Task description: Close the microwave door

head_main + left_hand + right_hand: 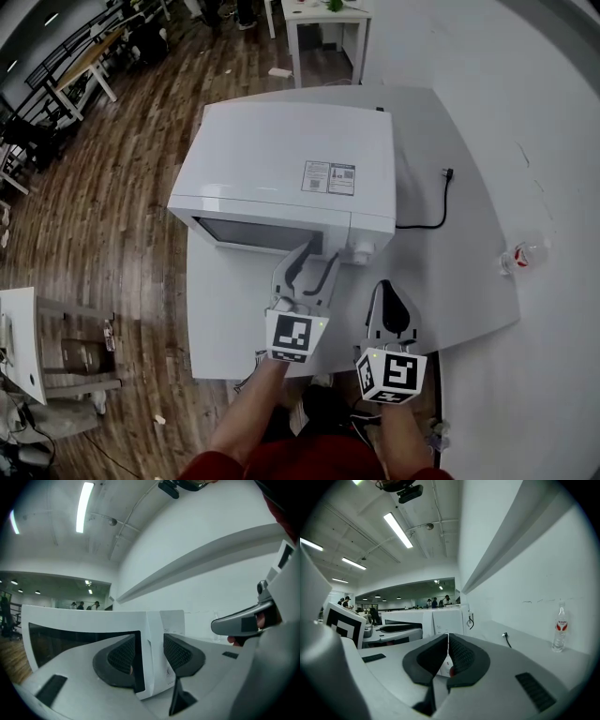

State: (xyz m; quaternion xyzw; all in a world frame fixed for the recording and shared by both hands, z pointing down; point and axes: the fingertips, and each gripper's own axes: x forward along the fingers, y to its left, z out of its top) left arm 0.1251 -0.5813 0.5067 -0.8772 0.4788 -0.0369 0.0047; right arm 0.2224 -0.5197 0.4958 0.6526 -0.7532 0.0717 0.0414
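Note:
A white microwave [291,159] stands on the white table [469,272], its front facing me. Its door with the dark window [253,234] lies against the front; whether it is latched I cannot tell. My left gripper [311,258] is at the door's right edge and stands open. In the left gripper view, the white door edge [151,644] stands between the left gripper's [149,656] spread pads, with the dark window [70,639] to the left. My right gripper [387,289] hangs to the right of it, short of the microwave. It is shut and empty [448,656].
A black power cord [433,217] runs from the microwave across the table to a loose plug [448,173]. A clear plastic bottle [521,256] stands near the table's right edge by the wall. Wooden floor lies to the left, with white furniture [23,347] there.

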